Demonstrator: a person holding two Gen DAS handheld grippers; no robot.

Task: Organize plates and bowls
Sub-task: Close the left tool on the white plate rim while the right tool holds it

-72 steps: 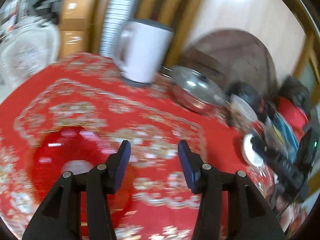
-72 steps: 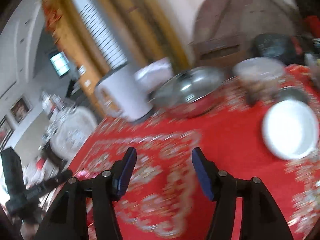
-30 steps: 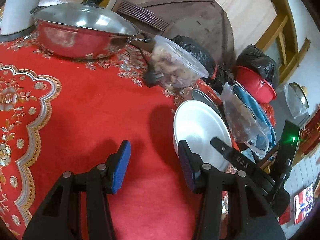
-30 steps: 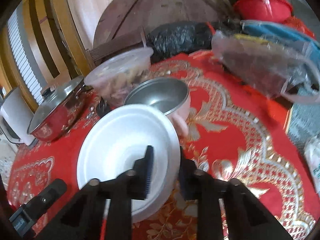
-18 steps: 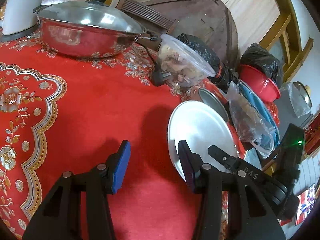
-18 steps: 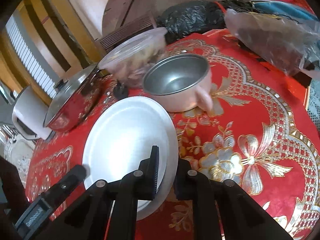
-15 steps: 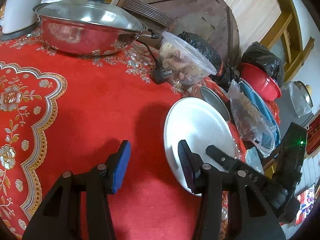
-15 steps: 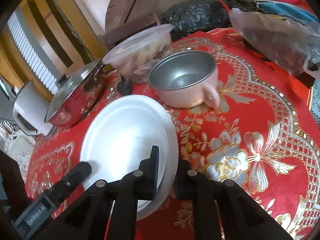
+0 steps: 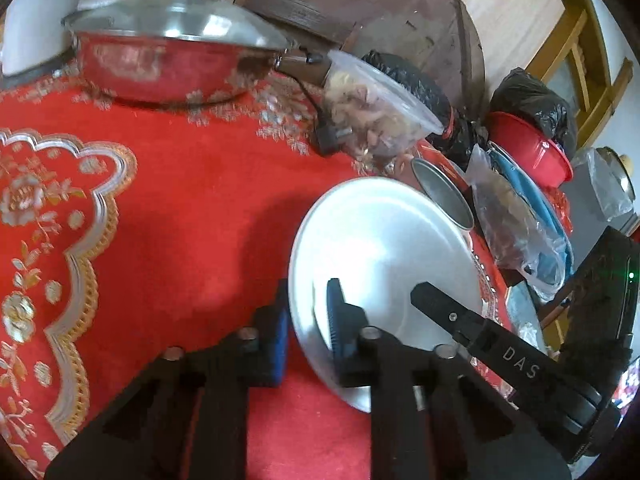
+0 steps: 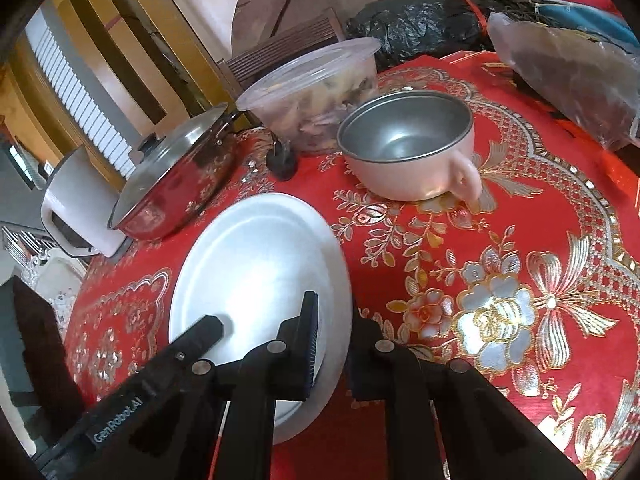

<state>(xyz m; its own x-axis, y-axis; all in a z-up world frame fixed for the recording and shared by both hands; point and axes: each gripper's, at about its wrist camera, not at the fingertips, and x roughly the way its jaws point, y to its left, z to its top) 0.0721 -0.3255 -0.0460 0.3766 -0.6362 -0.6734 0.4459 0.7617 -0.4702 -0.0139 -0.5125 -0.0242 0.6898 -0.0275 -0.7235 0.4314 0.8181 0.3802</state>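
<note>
both tools clamp one rim from opposite sides: left tool (image 9: 308,326), right tool (image 10: 332,340).

The plate's (image 10: 256,272) near rim is hidden behind the right gripper (image 10: 332,340). The left gripper (image 9: 306,320) hides some of the plate's edge too. The pot (image 9: 168,64) looks blurry. The food in the tub (image 10: 316,88) is too foggy to tell.

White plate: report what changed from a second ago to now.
The left gripper, open beside the plate a second ago, has closed on the white plate's rim, opposite the right gripper, which stays clamped. The plate has risen, tilted, off the red tablecloth. The lidded pan and pink cup stayed put.
</note>
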